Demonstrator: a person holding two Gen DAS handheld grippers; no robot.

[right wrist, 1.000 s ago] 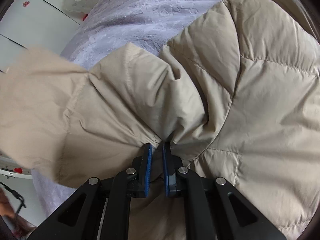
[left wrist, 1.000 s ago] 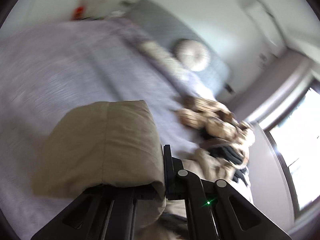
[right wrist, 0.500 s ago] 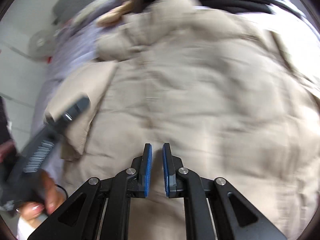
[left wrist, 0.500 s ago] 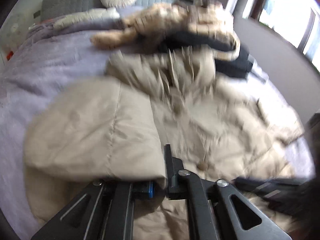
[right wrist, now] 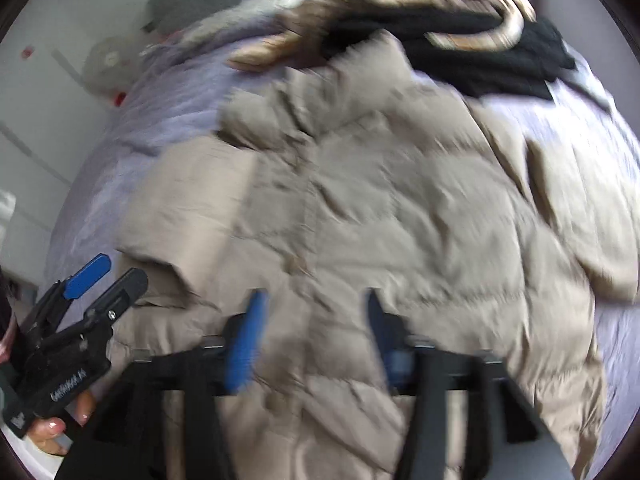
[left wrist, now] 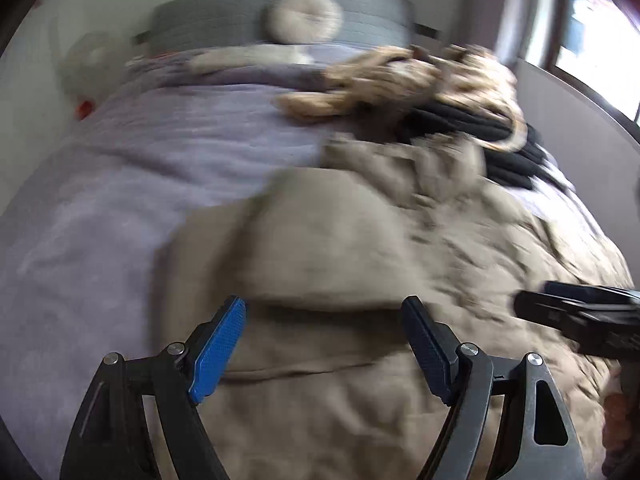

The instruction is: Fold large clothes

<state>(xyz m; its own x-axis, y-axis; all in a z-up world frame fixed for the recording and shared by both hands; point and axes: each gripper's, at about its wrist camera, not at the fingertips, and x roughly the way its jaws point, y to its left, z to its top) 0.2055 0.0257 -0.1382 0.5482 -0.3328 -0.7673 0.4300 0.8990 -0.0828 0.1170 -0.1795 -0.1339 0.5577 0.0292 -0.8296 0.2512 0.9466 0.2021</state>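
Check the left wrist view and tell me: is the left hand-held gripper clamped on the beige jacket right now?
No: the left hand-held gripper has its fingers spread wide apart above the beige jacket, with no fabric pinched between them.

A beige puffer jacket (right wrist: 400, 208) of smooth, matt quilted cloth, stitched into soft padded panels, lies on a bed (left wrist: 140, 168) covered in pale lilac fabric with a faint raised texture. A black ribbed knit garment (right wrist: 480, 52) and a tan, fuzzy patterned cloth (left wrist: 400, 76) sit beyond it. The headboard (left wrist: 224, 20) looks like grey quilted upholstery, with a round cream cushion (left wrist: 304, 16) of pleated fabric. The left gripper (left wrist: 324, 344) has matt black plastic arms, small silvery metal pins, and blue fingers (left wrist: 216, 348) with a fine ridged rubbery face. The right gripper (right wrist: 314, 340) looks alike, though blurred.
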